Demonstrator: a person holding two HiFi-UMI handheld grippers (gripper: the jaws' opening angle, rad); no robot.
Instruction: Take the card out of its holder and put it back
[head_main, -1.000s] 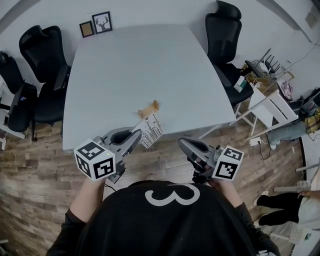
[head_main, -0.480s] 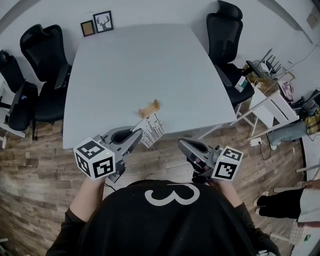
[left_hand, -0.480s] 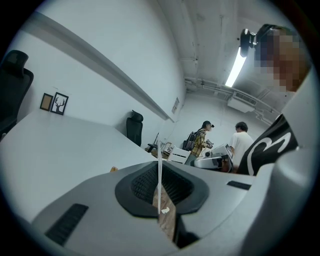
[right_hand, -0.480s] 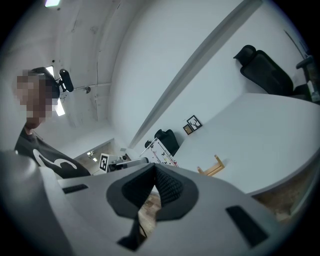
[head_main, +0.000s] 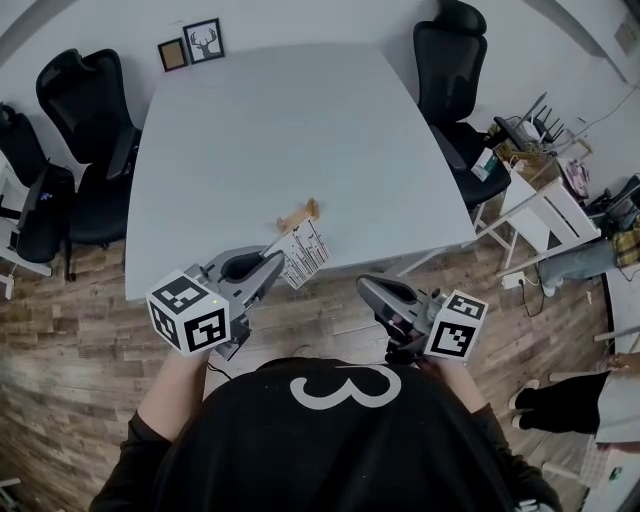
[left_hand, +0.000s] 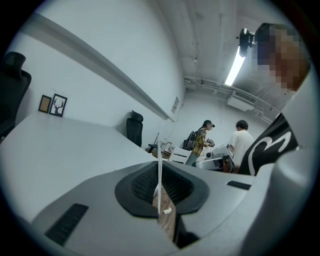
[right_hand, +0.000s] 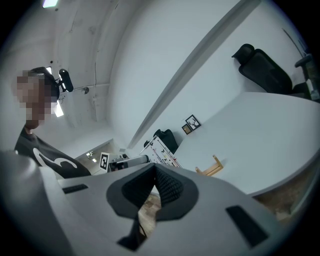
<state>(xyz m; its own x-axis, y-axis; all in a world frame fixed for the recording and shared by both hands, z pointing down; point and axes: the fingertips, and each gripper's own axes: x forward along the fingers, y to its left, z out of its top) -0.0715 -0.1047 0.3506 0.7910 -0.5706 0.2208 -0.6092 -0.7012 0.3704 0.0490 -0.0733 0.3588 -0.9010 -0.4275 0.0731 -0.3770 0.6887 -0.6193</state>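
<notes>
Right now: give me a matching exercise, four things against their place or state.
1 card
2 wooden holder
3 right gripper
4 picture frames

a empty, standing on the table
b far table corner
c held by the left gripper
d shut, holding nothing

Pairs: 1-c, 2-a, 3-d, 4-b

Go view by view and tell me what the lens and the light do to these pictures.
Head view: fisheye bows the table edges; light is even, shadows faint. Left gripper view: dark round border, the ceiling lamp blows out white, the card shows only as a thin edge. Right gripper view: same dark border, the wall strip bends into an arc, the wooden holder stays clear.
</notes>
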